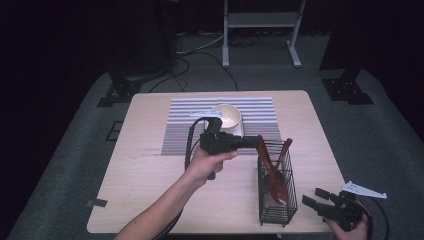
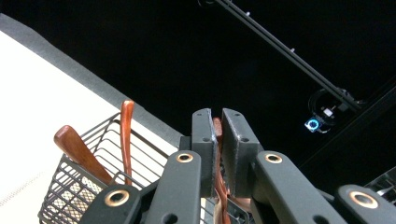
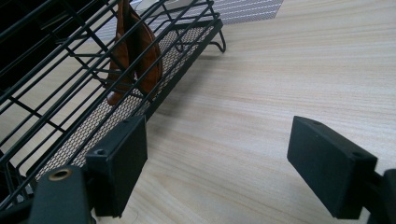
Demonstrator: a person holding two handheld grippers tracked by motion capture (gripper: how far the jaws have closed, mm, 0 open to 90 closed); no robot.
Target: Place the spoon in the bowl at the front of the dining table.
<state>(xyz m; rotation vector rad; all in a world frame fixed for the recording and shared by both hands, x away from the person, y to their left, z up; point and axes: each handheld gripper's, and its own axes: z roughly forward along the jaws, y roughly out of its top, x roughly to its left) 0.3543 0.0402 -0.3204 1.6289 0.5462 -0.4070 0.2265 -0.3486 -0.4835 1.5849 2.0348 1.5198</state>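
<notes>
Spoon handle sits pinched in my left gripper, its bowl down in the wire basket beside two other spoons. Behind my left hand stands a bowl on the striped mat. My right gripper waits spread wide, holding nothing, just beside the basket.

Spoon: brown wood, glossy; leans steeply, bowl down inside the basket, handle tip up at far-left, pinched between black pads.
Basket: black wire caddy with mesh floor; upright at the table's near right, holding a second wooden utensil too.
</notes>
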